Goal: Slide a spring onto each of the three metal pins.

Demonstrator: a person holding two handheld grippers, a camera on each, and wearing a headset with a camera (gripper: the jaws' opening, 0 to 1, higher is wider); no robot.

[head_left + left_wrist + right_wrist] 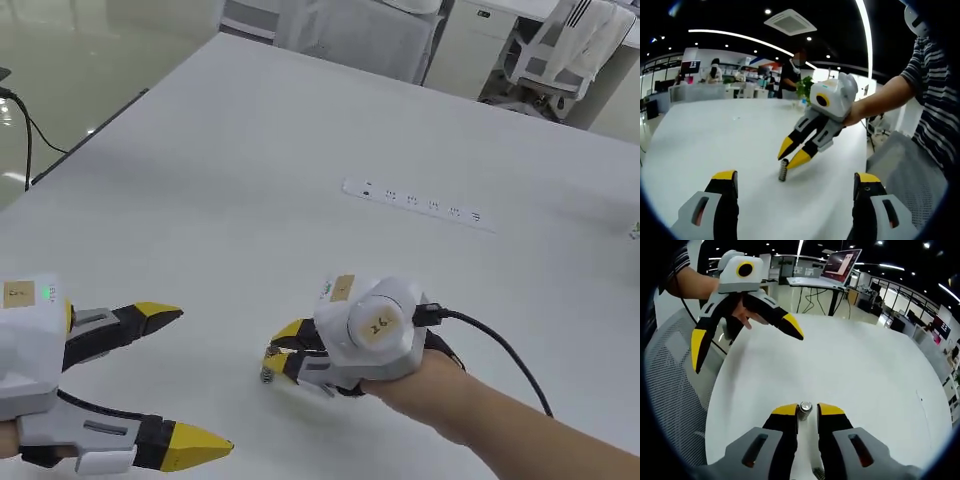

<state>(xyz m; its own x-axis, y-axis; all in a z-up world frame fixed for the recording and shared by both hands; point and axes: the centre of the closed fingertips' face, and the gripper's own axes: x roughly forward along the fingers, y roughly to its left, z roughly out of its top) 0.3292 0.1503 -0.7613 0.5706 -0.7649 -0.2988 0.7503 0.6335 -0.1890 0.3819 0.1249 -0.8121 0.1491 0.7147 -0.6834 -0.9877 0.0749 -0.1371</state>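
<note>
Open white tabletop (250,130) on every side, a flat power strip (420,204) the one low obstacle beyond the spring (267,375).

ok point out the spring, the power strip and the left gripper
spring (783,170), left gripper view, its coils
power strip (418,203), head view, its top face
left gripper (205,380), head view, midway between fingertips

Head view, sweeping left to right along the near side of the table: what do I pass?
Left gripper, jaws wide apart → small upright spring on the table → right gripper, its tips right at the spring → the black cable trailing from that gripper.
</note>
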